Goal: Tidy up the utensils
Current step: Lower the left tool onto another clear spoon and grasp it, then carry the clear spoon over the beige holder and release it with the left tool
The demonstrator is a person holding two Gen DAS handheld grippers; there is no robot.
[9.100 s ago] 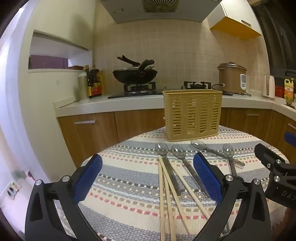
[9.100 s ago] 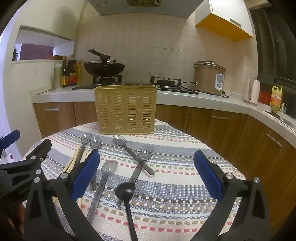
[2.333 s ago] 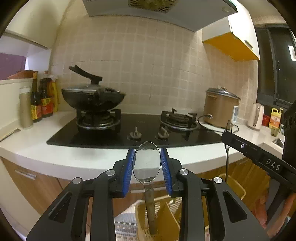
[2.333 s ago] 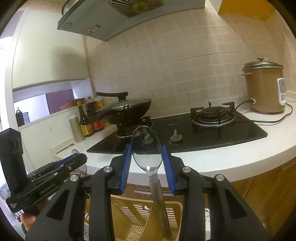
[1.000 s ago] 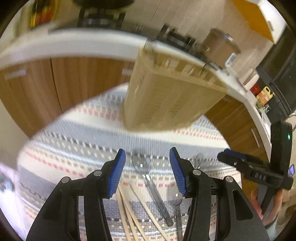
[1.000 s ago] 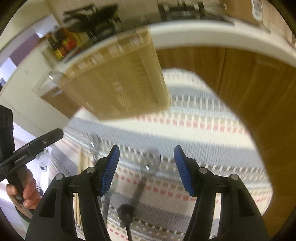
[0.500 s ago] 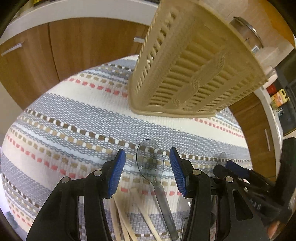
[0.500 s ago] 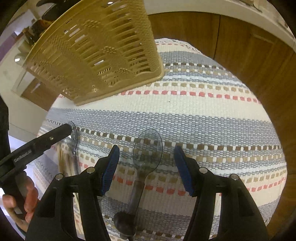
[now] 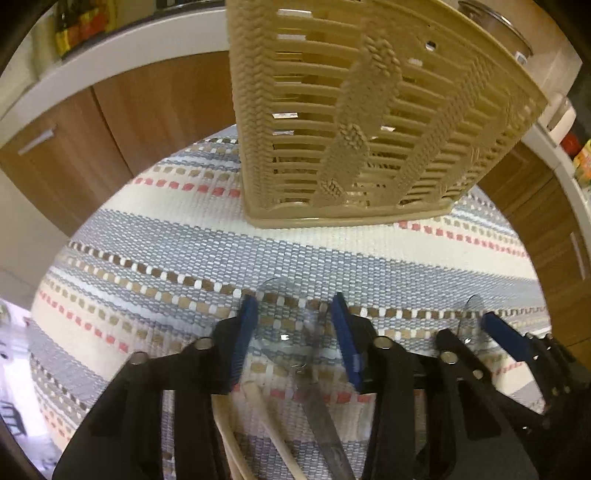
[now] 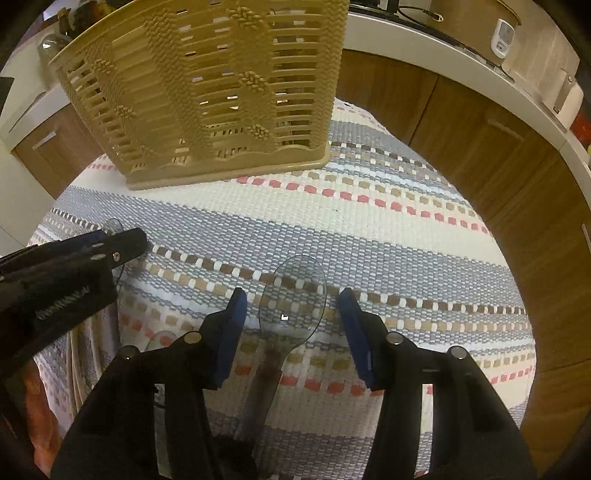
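A tan slotted basket [image 9: 332, 110] [image 10: 207, 92] stands at the back of the striped tablecloth [image 9: 166, 258]. My left gripper [image 9: 294, 306] points down over a clear-bowled spoon [image 9: 284, 332] lying on the cloth. Its jaws are closing, with the bowl between the blue pads and a thin gap still showing on both sides. My right gripper [image 10: 291, 295] straddles another spoon [image 10: 295, 295] in the same way, also closing, with gaps beside the bowl. Wooden chopsticks [image 9: 258, 406] lie under the left gripper. Each gripper shows at the edge of the other's view.
Wooden cabinet fronts [image 10: 480, 147] and a white countertop [image 9: 110, 48] curve behind the round table. Bottles [image 9: 74, 26] stand on the counter at the left. The table edge falls away close on the right [image 10: 532, 332]. A person's hand [image 10: 37, 406] holds the left gripper.
Both grippers have come down closer to the cloth and tilted further downward. The jaws of both have narrowed around the spoon bowls. The basket now sits higher in both views.
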